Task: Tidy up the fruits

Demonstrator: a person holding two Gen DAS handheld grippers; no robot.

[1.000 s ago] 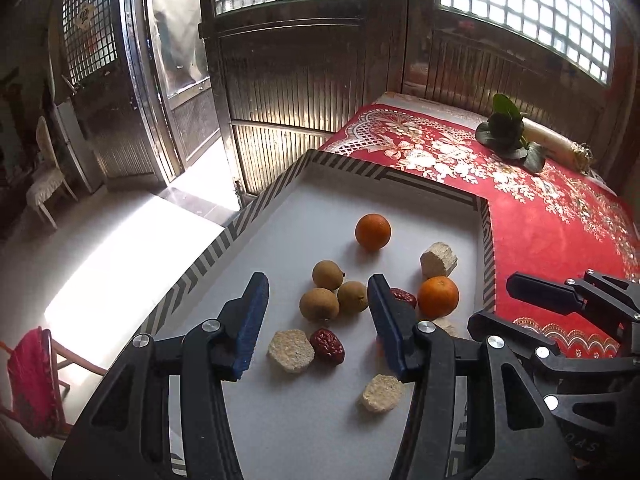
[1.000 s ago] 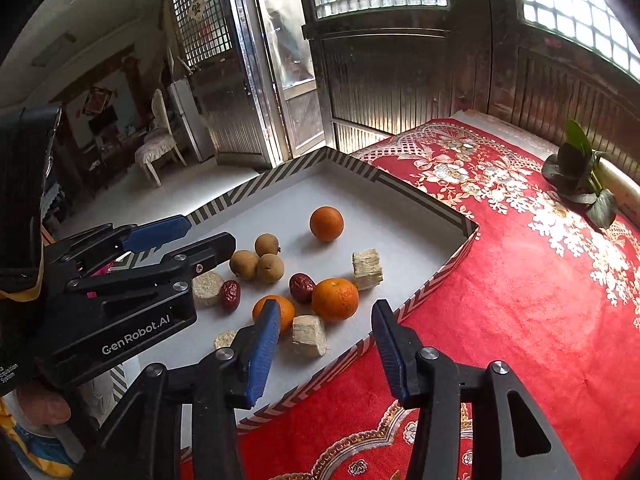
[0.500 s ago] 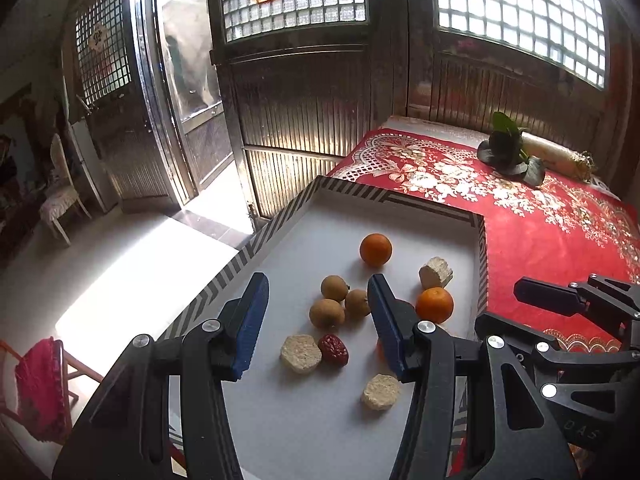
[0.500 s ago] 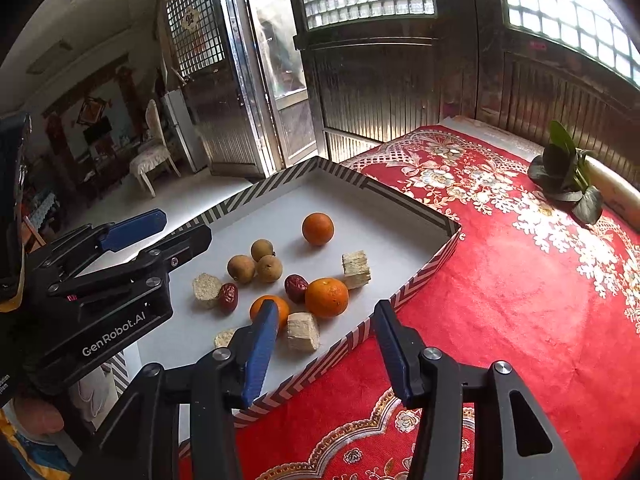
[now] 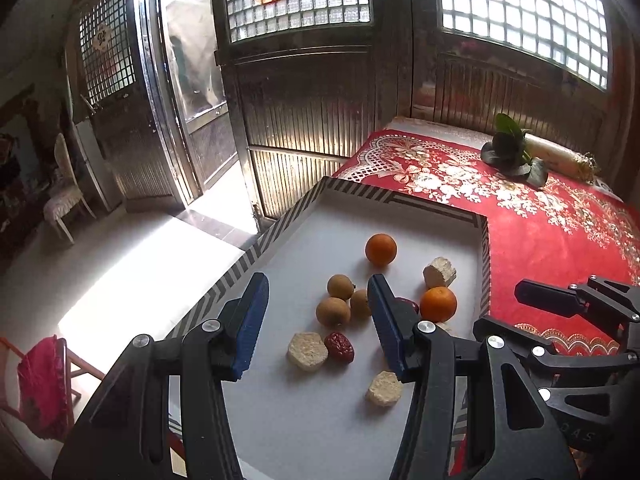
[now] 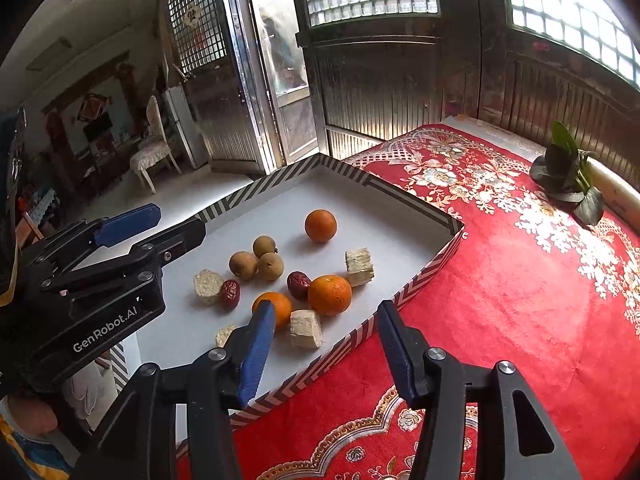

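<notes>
Both grippers hang over the striped-rim tray (image 6: 416,200), which sits on a red floral cloth (image 6: 500,280), and the tray is our landmark. The left gripper (image 5: 316,328) holds its jaws about half apart with nothing between the pads; it hovers above the tray's near-middle, empty. The right gripper (image 6: 326,354) sits over the tray's near rim, and its jaws are opening right now, nothing gripped between them either.

Inside the tray, the fruit lies scattered. One orange (image 6: 320,225) rests alone toward the far side. Three brown longans (image 6: 258,260) huddle together in the middle, touching or nearly so. A second orange (image 6: 330,295) lies toward the near right rim with a red date (image 6: 298,284) pressed against its left. A third orange (image 6: 276,309) is partly hidden behind the right gripper's left finger. Another red date (image 5: 339,347) touches a pale round cake piece (image 5: 307,351) on the left of the group. More pale cake chunks dot the tray: one (image 6: 359,267) just right of the second orange, one (image 6: 306,334) near the near rim.

Beyond the tray, at the cloth's far edge, a leafy green plant (image 6: 566,176) lies.
</notes>
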